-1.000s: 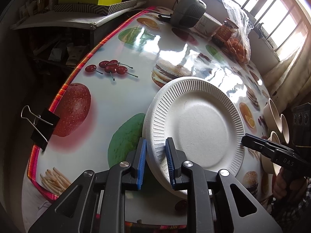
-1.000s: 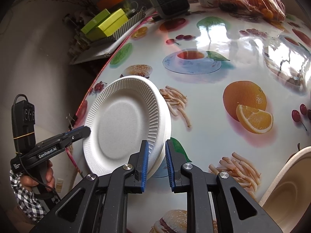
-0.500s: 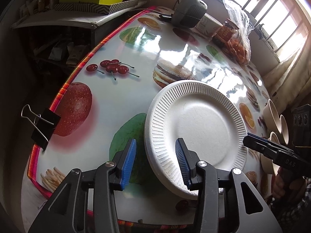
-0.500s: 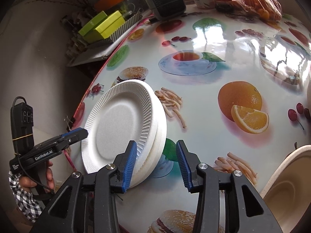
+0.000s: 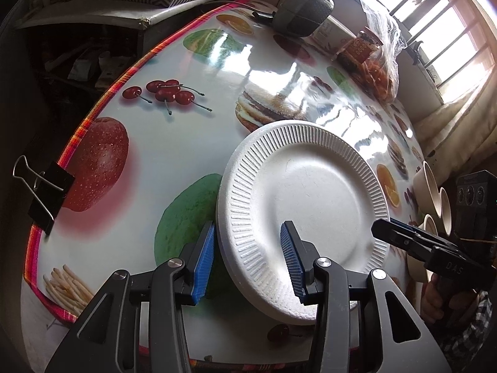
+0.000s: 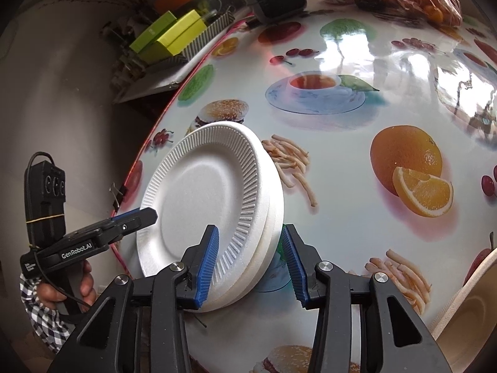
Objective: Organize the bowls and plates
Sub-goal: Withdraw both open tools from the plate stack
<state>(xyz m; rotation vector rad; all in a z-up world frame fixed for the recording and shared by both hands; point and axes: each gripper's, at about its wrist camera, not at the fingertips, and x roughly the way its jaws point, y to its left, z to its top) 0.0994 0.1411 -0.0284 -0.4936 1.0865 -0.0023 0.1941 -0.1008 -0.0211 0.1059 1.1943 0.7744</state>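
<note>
Foam plates [image 5: 313,205], glossy food-print tablecloth [image 5: 186,143], barred window [image 5: 435,21]

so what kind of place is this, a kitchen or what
Probably a home dining or kitchen corner, somewhat cluttered. A table under a glossy food-print cloth holds foam plates, a bag of snacks sits by a barred window, and boxes pile on a side shelf.

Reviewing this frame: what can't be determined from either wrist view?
- Plate stack count: right view shows layered rims, exact number unclear; left view shows only the top plate.
- Bowls: left view, partly hidden behind the right claw; right view, cut off by the frame edge.
- Jar label: too small.
</note>
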